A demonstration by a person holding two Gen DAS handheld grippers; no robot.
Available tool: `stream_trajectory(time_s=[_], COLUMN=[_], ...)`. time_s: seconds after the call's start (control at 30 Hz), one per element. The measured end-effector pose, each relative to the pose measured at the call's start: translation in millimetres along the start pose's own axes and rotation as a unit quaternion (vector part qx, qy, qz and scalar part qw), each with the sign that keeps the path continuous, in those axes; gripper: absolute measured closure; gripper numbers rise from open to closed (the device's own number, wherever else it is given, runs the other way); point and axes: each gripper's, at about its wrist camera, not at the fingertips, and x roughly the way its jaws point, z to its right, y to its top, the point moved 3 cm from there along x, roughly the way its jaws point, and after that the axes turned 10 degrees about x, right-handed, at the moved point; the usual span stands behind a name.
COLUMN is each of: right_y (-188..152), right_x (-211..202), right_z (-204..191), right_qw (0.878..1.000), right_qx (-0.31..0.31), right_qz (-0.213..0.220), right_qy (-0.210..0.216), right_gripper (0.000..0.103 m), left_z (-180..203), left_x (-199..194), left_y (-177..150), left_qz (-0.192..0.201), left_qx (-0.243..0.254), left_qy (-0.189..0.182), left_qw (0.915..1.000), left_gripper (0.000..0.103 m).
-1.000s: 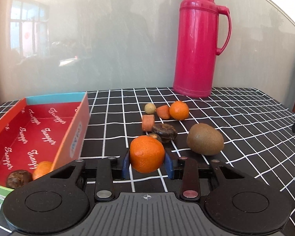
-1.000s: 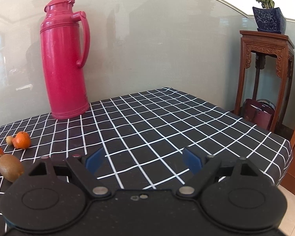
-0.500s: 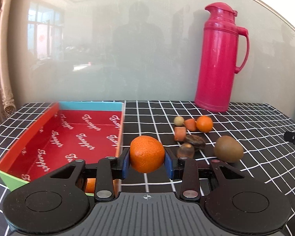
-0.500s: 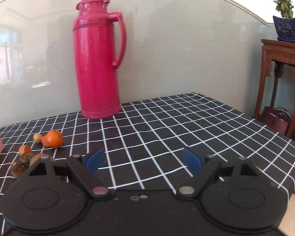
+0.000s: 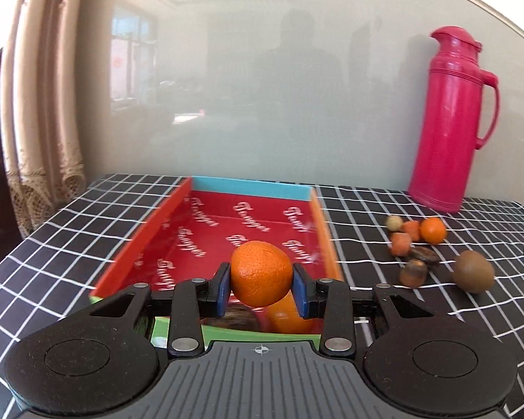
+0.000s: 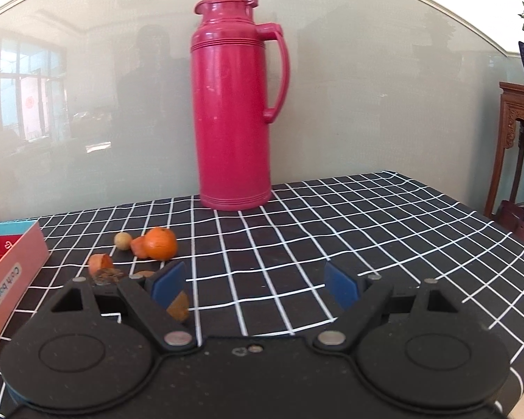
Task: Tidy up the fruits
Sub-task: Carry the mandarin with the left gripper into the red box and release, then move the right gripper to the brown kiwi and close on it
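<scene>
Left wrist view shows the left gripper [image 5: 261, 289] closed on a round, dimpled orange mandarin [image 5: 261, 273], its two blue pads [image 5: 222, 291] pressing the fruit's sides at about its widest part. The mandarin hangs over the near end of the shallow red cardboard box [image 5: 150, 244] with the blue far wall and script lettering on its floor. Under the fingers, at the box's near end, I can make out another orange fruit [image 5: 285, 314] and something dark beside it, which I can't identify.

On the black tablecloth with the white grid [image 5: 52, 244], well to the right of the box, the rest of the fruit lies in a loose cluster: a smaller orange mandarin [image 5: 433, 230], a fuzzy brown kiwi [image 5: 473, 276], a few orange chunks and dark, wrinkled pieces. A tall pink plastic thermos flask [image 6: 232, 104] stands upright behind them against the glossy wall panel.

From the right wrist view, the right gripper [image 6: 255, 286] has its jaws spread wide with nothing between them, hovering over the cloth near that cluster.

To my eye the mandarin is light, with a loose, soft peel that gives under pressure; a hard squeeze would bruise it or split the skin. Being round, it could roll out of a grip taken off-centre, so holding it across the middle, as now, looks right. It should also be set down low in the box, since it would likely roll once let go.
</scene>
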Motion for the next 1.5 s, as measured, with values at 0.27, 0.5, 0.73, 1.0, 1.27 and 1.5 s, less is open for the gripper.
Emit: stream_trajectory(time_s=[0.27,0.5,0.73,1.0,1.27,1.5], right_y=[-6.7,-9.7,-7.2,-3.8,-5.2,-6.2], right_x=[-0.5,-0.7,-2.1,-3.0,-5.9,-6.6], right_z=[-32.7,-49.6,-39.1,-19.4,-15.5,-12.6], right_qw=[1.000,0.999,0.999,0.999,0.999,0.998], right_qx=[-0.018,-0.029,-0.037,-0.023,-0.038,-0.057], right_qz=[-0.001,-0.003,0.002,0.002,0.002,0.002], right_qy=[0.025,0.041,0.035,0.024,0.021,0.033], right_gripper=[0.017,0.017,0.017,0.017,0.017,0.017], left_z=[-43.0,-53.8,-40.4,-30.5,-30.8,-37.7], left_x=[7.1,17.5,17.1,6.8,-11.5,-7.0], left_y=[-9.5,-10.6,-6.2,-1.5,1.5,-1.2], left_qz=[-0.012,-0.020,-0.014,0.017,0.060,0.041], left_qx=[-0.013,-0.020,-0.011,0.004,0.005,-0.004], left_qy=[0.046,0.053,0.052,0.072,0.106,0.107], left_qw=[0.9988,0.9982,0.9985,0.9972,0.9925,0.9935], left_gripper=[0.067,0.066,0.066,0.026,0.000,0.000])
